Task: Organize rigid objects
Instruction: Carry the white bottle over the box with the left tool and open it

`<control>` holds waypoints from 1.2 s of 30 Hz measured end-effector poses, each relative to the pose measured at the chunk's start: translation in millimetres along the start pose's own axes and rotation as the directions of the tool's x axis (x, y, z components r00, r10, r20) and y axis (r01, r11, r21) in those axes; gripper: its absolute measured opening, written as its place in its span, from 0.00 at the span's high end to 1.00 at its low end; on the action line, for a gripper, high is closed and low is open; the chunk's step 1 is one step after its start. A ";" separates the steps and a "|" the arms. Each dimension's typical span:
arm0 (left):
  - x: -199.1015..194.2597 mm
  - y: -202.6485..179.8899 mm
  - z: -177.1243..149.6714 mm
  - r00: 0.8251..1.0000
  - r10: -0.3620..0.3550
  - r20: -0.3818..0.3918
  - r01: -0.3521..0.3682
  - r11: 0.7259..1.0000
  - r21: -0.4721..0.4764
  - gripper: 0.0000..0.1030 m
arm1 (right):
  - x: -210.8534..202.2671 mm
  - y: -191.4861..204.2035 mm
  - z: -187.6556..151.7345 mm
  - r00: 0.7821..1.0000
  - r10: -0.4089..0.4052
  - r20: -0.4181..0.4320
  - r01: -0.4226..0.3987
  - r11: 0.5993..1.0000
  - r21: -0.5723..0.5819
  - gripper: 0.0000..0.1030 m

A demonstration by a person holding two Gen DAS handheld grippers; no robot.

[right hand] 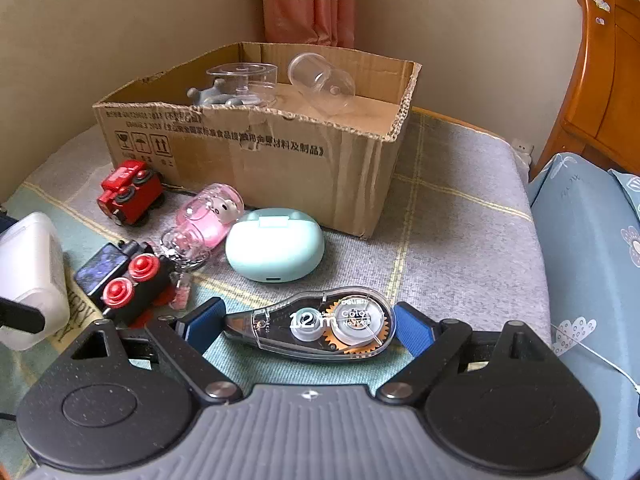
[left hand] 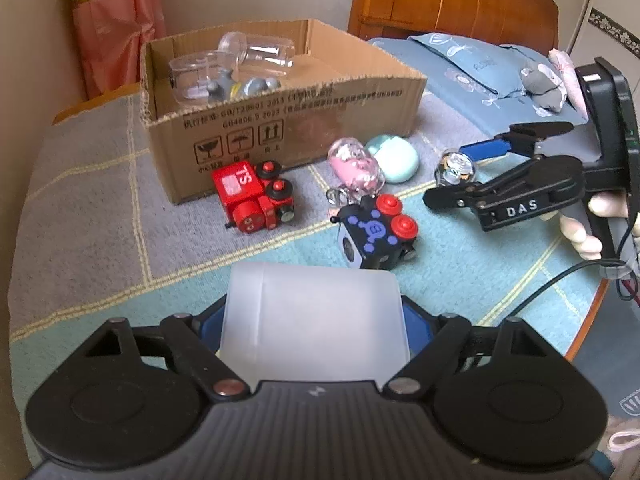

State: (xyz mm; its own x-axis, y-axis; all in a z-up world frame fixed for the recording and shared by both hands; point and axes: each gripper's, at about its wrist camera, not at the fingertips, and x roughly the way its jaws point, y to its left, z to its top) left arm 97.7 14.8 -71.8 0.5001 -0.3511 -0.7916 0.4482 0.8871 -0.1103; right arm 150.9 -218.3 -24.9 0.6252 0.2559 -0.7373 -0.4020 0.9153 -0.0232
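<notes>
The correction tape (right hand: 320, 326) reads "12 m" and "Color", the red toy train (left hand: 254, 196) bears "TS", the right gripper (left hand: 472, 168) shows "DAS" on its black body — and the cardboard box (left hand: 280, 128) carries Chinese print, "2023" and fragile, umbrella and this-way-up signs.

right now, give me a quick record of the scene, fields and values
surface: checked cloth
box: open cardboard box at the back, holding clear containers and a grey piece
left gripper: shut on white box
right gripper: fingers either side of tape dispenser, contact unclear
outside the box: red train, black train, pink keychain, mint case
nearest the box: red train and mint case
</notes>
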 end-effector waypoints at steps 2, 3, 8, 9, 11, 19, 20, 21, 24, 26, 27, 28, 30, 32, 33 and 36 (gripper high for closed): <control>-4.4 -0.3 2.5 1.000 0.004 0.002 -0.004 1.000 0.001 0.19 | -7.6 0.9 1.5 1.000 0.001 0.005 -0.001 1.000 -0.013 0.10; -6.6 -0.3 4.4 1.000 0.010 0.004 -0.010 1.000 0.001 0.19 | -11.8 1.6 2.6 1.000 0.000 0.010 0.001 1.000 -0.023 0.10; -21.9 -0.4 20.0 0.999 0.024 0.030 -0.025 0.999 0.023 0.19 | -31.0 5.2 11.5 0.999 0.013 0.034 -0.011 0.998 -0.059 0.10; -24.8 -0.9 24.1 0.999 0.029 0.037 -0.030 0.999 0.031 0.19 | -34.9 5.9 14.0 0.999 0.017 0.041 -0.015 0.998 -0.063 0.10; -29.9 -0.6 32.6 0.998 0.033 0.049 -0.035 0.998 0.042 0.19 | -42.9 7.0 19.2 0.998 0.027 0.060 -0.022 0.997 -0.074 0.10; -37.4 -0.9 75.7 0.995 0.042 0.092 -0.049 0.996 0.077 0.19 | -59.2 11.6 35.0 0.992 0.049 0.119 -0.037 0.994 -0.103 0.10; -36.7 -1.7 82.6 0.994 0.041 0.096 -0.049 0.995 0.082 0.19 | -59.8 11.5 37.2 0.991 0.049 0.124 -0.036 0.994 -0.105 0.10; -35.6 -2.0 91.3 0.994 0.037 0.105 -0.046 0.995 0.090 0.19 | -60.9 11.2 39.3 0.991 0.049 0.128 -0.035 0.993 -0.110 0.10; -28.8 -2.2 115.1 0.992 0.030 0.121 -0.044 0.993 0.110 0.19 | -64.2 11.3 45.9 0.988 0.048 0.143 -0.031 0.992 -0.122 0.10; -21.2 -1.6 130.8 0.991 0.038 0.126 -0.052 0.992 0.117 0.19 | -66.2 10.8 50.3 0.987 0.049 0.153 -0.029 0.991 -0.128 0.10; -16.7 -1.6 138.8 0.991 0.037 0.126 -0.053 0.991 0.122 0.19 | -67.1 9.8 52.9 0.986 0.050 0.156 -0.030 0.991 -0.129 0.10; -12.8 -1.0 145.7 0.991 0.034 0.128 -0.050 0.991 0.123 0.19 | -67.6 8.8 55.5 0.986 0.054 0.159 -0.033 0.991 -0.132 0.10; -3.4 0.8 160.2 0.992 0.024 0.125 -0.039 0.993 0.116 0.19 | -68.1 6.5 61.3 0.985 0.057 0.165 -0.035 0.990 -0.136 0.10; 6.2 3.0 173.9 0.992 0.017 0.128 -0.030 0.994 0.103 0.19 | -68.2 4.9 66.8 0.984 0.054 0.171 -0.030 0.989 -0.144 0.10; 11.3 3.8 179.9 0.991 0.016 0.129 -0.029 0.994 0.103 0.19 | -68.4 3.7 69.5 0.983 0.052 0.175 -0.027 0.989 -0.147 0.10; 28.1 3.9 194.6 0.992 0.015 0.127 -0.028 0.995 0.097 0.19 | -68.0 -0.2 75.9 0.982 0.046 0.181 -0.019 0.989 -0.150 0.10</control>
State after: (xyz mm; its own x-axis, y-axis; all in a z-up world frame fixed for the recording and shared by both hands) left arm 257.7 -49.8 22.4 0.5968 -0.3728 -0.7105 0.5039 0.8633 -0.0297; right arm 159.3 -212.3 76.5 0.7168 0.3499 -0.6031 -0.5094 0.8534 -0.1103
